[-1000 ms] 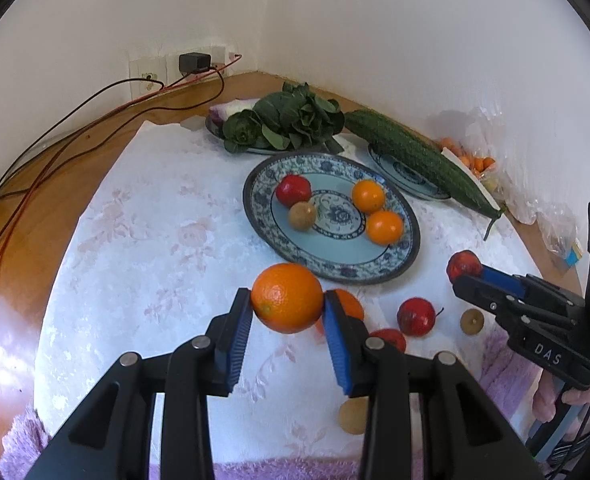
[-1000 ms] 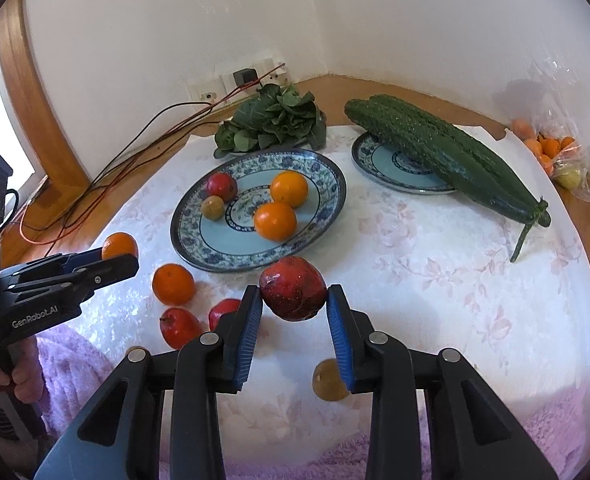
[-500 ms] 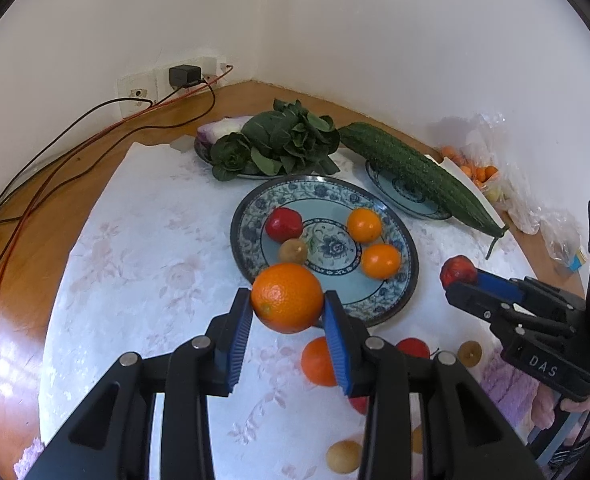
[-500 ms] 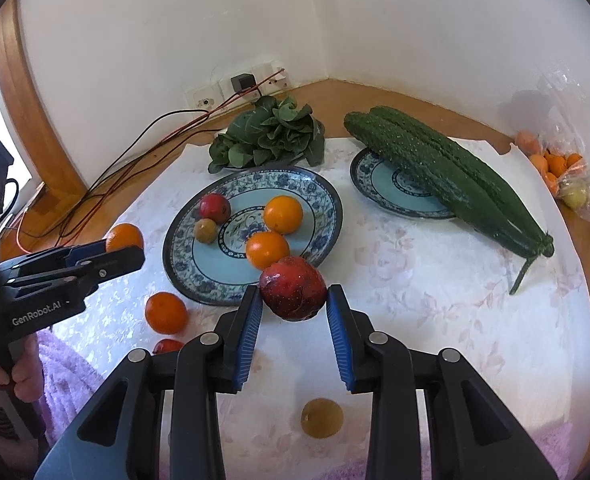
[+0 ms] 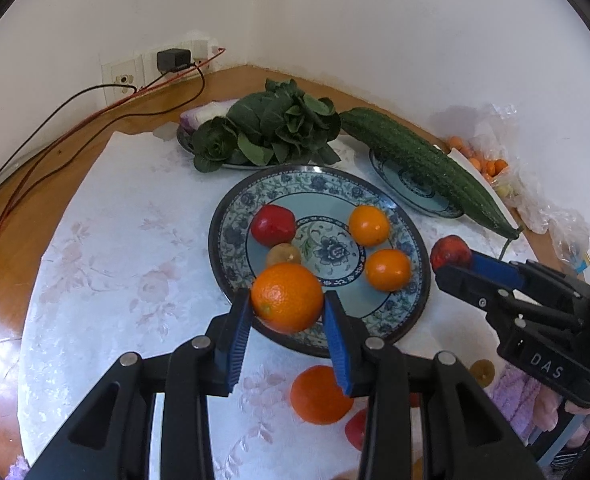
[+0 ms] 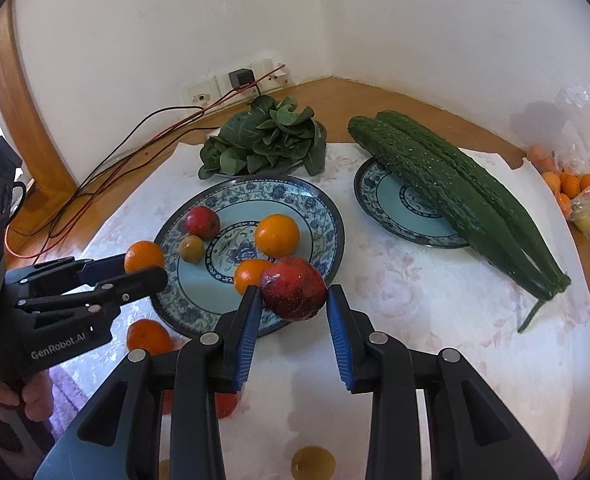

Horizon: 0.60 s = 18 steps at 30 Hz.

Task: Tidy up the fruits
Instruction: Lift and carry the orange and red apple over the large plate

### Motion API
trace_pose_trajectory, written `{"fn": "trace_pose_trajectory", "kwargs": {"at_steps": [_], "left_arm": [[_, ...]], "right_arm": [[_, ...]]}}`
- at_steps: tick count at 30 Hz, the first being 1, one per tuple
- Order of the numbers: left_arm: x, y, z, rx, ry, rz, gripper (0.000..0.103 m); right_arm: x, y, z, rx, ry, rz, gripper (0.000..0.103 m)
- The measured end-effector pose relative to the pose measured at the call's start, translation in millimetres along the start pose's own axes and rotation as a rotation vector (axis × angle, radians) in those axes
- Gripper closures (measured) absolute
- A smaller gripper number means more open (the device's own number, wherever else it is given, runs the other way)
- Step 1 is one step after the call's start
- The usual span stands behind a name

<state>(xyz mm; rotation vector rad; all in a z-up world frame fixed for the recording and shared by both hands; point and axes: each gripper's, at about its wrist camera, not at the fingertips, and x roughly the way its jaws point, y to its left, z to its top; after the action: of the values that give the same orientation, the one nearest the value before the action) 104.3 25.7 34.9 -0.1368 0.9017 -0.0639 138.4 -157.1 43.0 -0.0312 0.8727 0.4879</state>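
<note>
Floral tablecloth [image 5: 107,240] | round patterned plate [image 5: 231,236] | dimpled orange [image 5: 287,297] gripped

A red fruit [image 5: 357,428] on the cloth was mostly hidden behind the left gripper's finger. In the right wrist view, another red fruit [image 6: 227,405] hid behind a black finger, and a small brown fruit [image 6: 312,463] was cut off at the bottom edge. The little fruits in the plastic bag [image 6: 575,188] were too small to name.
</note>
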Motion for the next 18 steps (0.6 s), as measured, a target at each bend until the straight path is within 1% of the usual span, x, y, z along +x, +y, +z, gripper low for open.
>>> {"fn": "trace_pose_trajectory", "kwargs": {"at_steps": [10, 18], "left_arm": [[13, 6, 6, -0.023, -0.005, -0.002, 0.066], [20, 5, 8, -0.017, -0.012, -0.001, 0.066]], "right_arm": [[20, 2, 8, -0.005, 0.005, -0.021, 0.069], [27, -3, 17, 0.021, -0.025, -0.024, 0.069]]}}
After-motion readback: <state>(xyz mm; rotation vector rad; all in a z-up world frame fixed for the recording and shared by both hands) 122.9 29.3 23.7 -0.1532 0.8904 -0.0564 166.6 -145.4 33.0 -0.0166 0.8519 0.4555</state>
